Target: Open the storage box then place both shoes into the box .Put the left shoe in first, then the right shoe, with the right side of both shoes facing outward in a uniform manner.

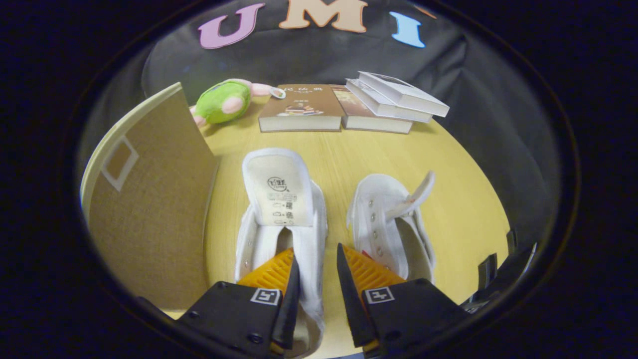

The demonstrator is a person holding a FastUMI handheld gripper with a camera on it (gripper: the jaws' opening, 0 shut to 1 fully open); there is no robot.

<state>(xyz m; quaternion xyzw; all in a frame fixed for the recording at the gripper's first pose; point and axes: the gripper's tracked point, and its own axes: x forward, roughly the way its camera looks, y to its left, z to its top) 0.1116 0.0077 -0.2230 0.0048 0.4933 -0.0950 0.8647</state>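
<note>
At lower centre the gripper [318,271] straddles the left shoe [281,224]'s side wall, fingers parted and not yet pinching, so the thin canvas may slip free.

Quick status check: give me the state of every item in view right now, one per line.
Storage box: lid side up, standing left of the shoes.
Left shoe: on the table, tongue raised, its right wall between the fingers.
Right shoe: on the table, tongue flopped aside, untouched.
Hand-held gripper: fingers straddling the left shoe's wall; cannot tell if pressing.
Books: closed, stacked beyond the shoes.
Plush toy: lying beside the books.
</note>
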